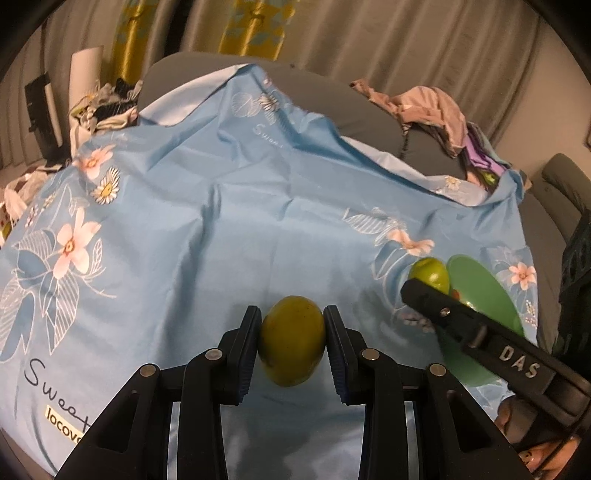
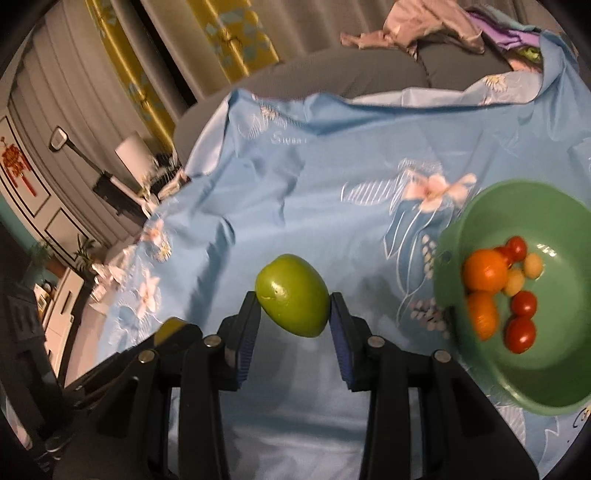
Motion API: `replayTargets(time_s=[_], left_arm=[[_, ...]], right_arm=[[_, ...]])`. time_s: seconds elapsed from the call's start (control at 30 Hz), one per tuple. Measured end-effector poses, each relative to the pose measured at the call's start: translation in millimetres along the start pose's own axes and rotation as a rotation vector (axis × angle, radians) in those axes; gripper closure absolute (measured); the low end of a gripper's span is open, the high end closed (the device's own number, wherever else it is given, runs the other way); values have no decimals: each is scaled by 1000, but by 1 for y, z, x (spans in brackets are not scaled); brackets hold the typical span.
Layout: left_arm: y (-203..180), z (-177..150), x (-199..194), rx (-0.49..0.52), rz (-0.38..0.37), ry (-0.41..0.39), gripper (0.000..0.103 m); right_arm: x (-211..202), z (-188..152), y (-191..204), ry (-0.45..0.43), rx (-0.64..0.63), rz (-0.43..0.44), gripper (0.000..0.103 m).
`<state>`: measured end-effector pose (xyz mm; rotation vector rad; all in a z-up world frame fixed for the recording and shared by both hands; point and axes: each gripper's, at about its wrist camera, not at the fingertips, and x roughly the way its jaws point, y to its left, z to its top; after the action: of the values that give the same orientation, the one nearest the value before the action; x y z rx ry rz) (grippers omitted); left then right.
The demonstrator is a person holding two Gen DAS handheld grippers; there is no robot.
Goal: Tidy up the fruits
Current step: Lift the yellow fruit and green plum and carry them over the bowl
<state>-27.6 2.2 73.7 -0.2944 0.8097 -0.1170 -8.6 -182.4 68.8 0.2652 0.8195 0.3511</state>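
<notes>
Left gripper (image 1: 291,332): clamped on a yellow-green fruit (image 1: 291,341), both blue-padded fingers pressed to its sides. The fruit is round and dull-skinned; its exact kind cannot be told. Whether it rests on the cloth or is lifted cannot be told either.

Right gripper (image 2: 293,310): clamped on a green fruit (image 2: 293,295), glossy, egg-shaped, tilted, with a small dimple on its near-left face. In the left wrist view this gripper (image 1: 424,284) enters from the right edge as a dark bar lettered "DAS"; it covers most of the same green fruit (image 1: 430,273), leaving only the top showing.

Green bowl (image 2: 454,229): plastic, on the cloth to the right of the right gripper, its lower right part cut off by the lens edge. Contents, somewhat blurred: two orange fruits (image 2: 484,270), several cherry tomatoes (image 2: 520,334) and two pale round fruits (image 2: 514,281), clustered and touching. From the left wrist view the bowl (image 1: 476,280) is largely hidden behind the right gripper, and its contents hardly show.

Blue floral cloth (image 1: 229,206): creased, printed with pink and white flowers and the script "Sweet"; it covers a grey sofa (image 1: 369,107) whose back shows beyond.

Crumpled clothes (image 1: 432,107): heaped on the sofa back, right; individual items not distinguishable.

Curtains (image 1: 388,33): grey with yellow patterned panels, behind.
</notes>
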Motion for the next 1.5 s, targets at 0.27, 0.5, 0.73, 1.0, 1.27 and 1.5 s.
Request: replayTargets(time_s=[0.27, 0.5, 0.73, 1.0, 1.27, 1.5], left_arm=[[-33, 13, -6, 43, -42, -33, 69], [-82, 16, 2, 138, -93, -31, 69], [-124, 14, 18, 226, -139, -5, 69], [-164, 9, 40, 302, -194, 43, 69], [-190, -4, 66, 360, -227, 116, 69], [-202, -11, 84, 388, -235, 156, 69]], right_arm=[[-43, 10, -25, -124, 58, 7, 64], [-68, 12, -66, -188, 171, -56, 64], [-85, 8, -103, -241, 285, -141, 64], [-90, 3, -134, -241, 371, -198, 64], [-92, 0, -153, -236, 432, -239, 64], [-86, -1, -163, -206, 455, -276, 64]])
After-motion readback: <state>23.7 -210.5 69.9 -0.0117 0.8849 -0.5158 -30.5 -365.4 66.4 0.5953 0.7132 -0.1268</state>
